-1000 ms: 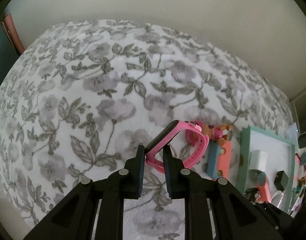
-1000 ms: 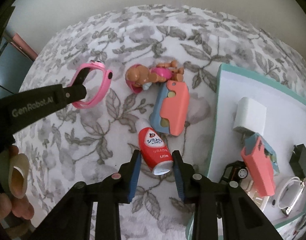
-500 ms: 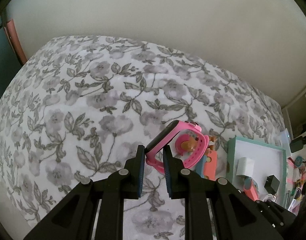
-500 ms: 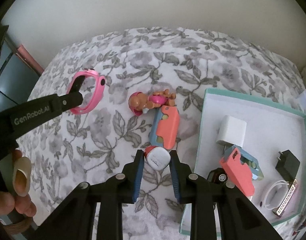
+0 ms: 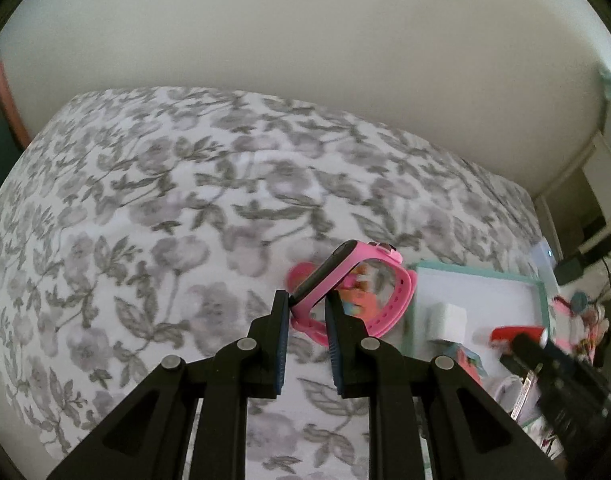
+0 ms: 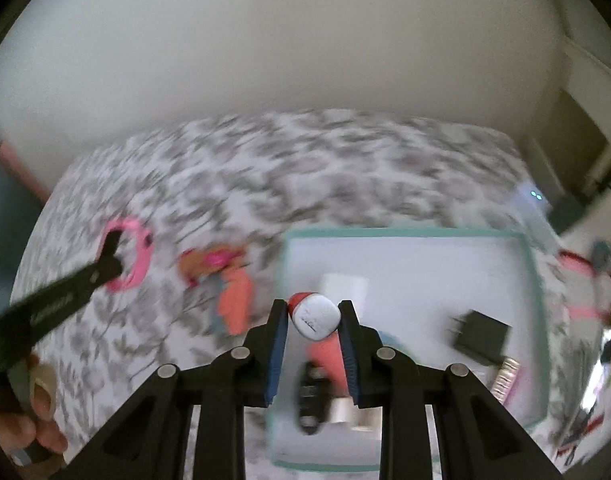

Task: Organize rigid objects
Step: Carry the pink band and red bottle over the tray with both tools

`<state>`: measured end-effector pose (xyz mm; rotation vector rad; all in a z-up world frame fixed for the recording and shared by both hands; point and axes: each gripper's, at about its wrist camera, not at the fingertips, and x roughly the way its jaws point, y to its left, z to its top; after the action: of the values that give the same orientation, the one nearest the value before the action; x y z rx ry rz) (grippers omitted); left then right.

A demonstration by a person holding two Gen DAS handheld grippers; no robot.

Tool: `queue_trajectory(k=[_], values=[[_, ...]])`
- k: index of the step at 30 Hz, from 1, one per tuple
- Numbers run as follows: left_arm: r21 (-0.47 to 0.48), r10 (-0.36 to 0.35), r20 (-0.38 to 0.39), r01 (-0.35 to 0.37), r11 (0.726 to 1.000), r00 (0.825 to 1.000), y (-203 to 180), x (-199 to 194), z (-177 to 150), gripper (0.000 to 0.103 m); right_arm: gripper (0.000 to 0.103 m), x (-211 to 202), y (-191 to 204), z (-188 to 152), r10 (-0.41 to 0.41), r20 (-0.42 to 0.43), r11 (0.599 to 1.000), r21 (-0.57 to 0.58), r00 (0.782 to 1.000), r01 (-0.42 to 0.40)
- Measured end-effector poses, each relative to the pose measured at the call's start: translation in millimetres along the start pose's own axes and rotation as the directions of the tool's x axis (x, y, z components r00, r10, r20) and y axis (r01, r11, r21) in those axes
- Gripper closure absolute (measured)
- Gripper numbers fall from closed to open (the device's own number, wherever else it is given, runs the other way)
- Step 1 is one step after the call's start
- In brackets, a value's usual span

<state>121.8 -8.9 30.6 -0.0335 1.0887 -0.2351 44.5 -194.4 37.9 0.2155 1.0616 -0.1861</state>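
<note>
The small red-and-white plastic bottle (image 6: 314, 316), pinched in your right gripper's (image 6: 312, 320) jaws, hangs over the teal-rimmed white tray (image 6: 534, 280); lower it into bare space. Your left gripper (image 5: 307, 309) clamps the pink rubber watch (image 5: 355, 286) above the floral bedspread (image 5: 145, 200).

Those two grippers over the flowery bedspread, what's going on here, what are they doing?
A person is tidying small items into a teal-rimmed tray on a floral bedspread. The left gripper is shut on a pink watch, held up above the cloth, off to the tray's left. The right gripper is shut on a small red and white bottle and hangs over the tray, which already holds a black charger and a white block. A toy figure lies on the bedspread outside the tray.
</note>
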Motion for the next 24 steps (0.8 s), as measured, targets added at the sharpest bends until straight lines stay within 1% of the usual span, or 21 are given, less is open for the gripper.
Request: queue_trajectory(k=[2,6,9,12,14,18,21,24], values=[[0.016,-0.011,-0.013,0.011,1.000,1.000,-14,3,-3,0.084,0.076,-1,-25,2,-0.033,-0.001,0.998,0.060,0.999,0.033],[0.057,-0.039,-0.026,0.040,0.998,0.999,-45,7,-8,0.084,0.076,2,-62,2,-0.107,-0.020,0.986,0.124,0.994,0.109],[0.101,-0.050,-0.028,0.053,0.993,0.998,-70,7,-11,0.084,0.076,1,-87,-3,-0.137,-0.026,0.974,0.177,0.990,0.139],[0.132,-0.069,-0.039,0.074,0.988,0.997,-94,12,-15,0.084,0.076,-2,-112,-6,-0.182,-0.021,0.956,0.232,0.983,0.182],[0.151,-0.067,-0.053,0.074,0.986,0.996,-106,18,-20,0.084,0.076,-4,-129,-8,-0.216,-0.022,0.938,0.273,0.976,0.213],[0.193,-0.063,-0.093,0.080,0.978,0.994,-132,34,-29,0.084,0.076,-3,-159,-15,-0.254,-0.047,0.906,0.338,0.966,0.254],[0.231,-0.060,-0.100,0.082,0.970,0.993,-150,41,-33,0.084,0.076,0,-174,-19,-0.254,-0.064,0.896,0.360,0.965,0.259],[0.272,-0.056,-0.110,0.084,0.959,0.992,-165,46,-39,0.084,0.076,-1,-179,-20,-0.271,-0.058,0.891,0.364,0.961,0.273]])
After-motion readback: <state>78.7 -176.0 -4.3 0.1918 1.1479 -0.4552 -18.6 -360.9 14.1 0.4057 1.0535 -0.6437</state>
